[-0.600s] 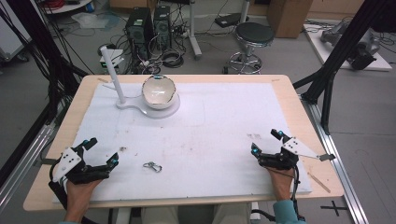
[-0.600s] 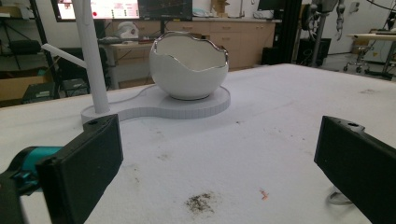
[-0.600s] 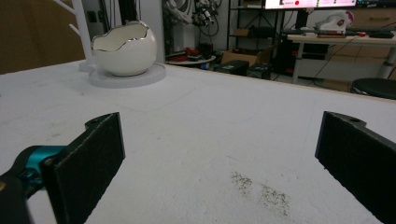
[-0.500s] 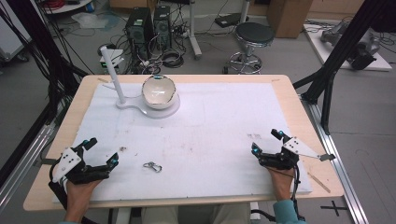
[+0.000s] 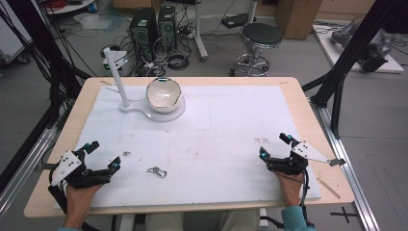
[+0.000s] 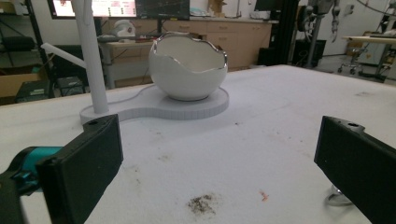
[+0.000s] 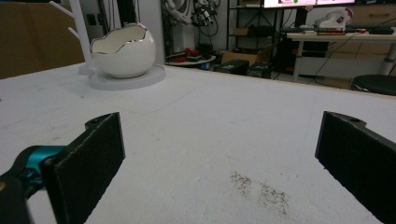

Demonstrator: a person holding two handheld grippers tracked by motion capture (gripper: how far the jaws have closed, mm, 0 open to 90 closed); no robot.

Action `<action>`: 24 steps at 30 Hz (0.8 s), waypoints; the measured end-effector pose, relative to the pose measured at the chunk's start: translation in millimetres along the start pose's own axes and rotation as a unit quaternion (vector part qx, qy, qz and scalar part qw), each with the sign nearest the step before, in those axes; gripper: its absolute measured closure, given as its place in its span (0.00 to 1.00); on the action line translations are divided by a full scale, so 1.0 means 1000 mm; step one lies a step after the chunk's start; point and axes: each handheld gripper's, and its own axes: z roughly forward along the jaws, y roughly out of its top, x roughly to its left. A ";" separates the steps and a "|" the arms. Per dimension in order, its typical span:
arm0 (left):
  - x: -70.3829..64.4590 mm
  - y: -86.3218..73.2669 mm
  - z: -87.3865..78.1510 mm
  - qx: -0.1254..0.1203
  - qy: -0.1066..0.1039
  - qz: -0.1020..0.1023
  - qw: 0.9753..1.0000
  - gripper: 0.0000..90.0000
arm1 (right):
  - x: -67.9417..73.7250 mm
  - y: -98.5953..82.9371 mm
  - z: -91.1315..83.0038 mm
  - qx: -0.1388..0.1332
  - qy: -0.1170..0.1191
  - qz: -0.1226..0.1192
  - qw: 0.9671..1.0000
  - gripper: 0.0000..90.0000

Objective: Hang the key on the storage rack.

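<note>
High view: fixed overhead on person's side, faces forward and down, takes in whole table (image 5: 288, 96) from afar.

Left gripper view: low, just above sheet, looks along own jaws toward egg-shaped bowl (image 6: 188, 66) and white stand (image 6: 93, 60), fairly near.

Right gripper view: equally low, faces across table; same bowl (image 7: 123, 50) far off. All three views share bowl (image 5: 163, 94).

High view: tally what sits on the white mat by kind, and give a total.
Egg-shaped bowl: 1
White stand with post: 1
Metal clip: 1
Handheld grippers, both open: 2 (left gripper, right gripper)
Total: 5
</note>
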 end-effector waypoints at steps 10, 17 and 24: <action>0.014 0.056 0.007 0.041 -0.094 0.048 0.994 0.02 | 0.001 0.000 0.000 0.003 0.002 0.000 1.000 0.01; 0.005 0.094 0.031 0.124 -0.195 0.113 0.966 0.02 | 0.001 0.000 0.000 0.001 0.001 -0.002 1.000 0.01; -0.011 0.108 0.051 0.186 -0.237 0.159 0.940 0.02 | 0.000 0.000 0.000 0.000 0.000 -0.001 1.000 0.01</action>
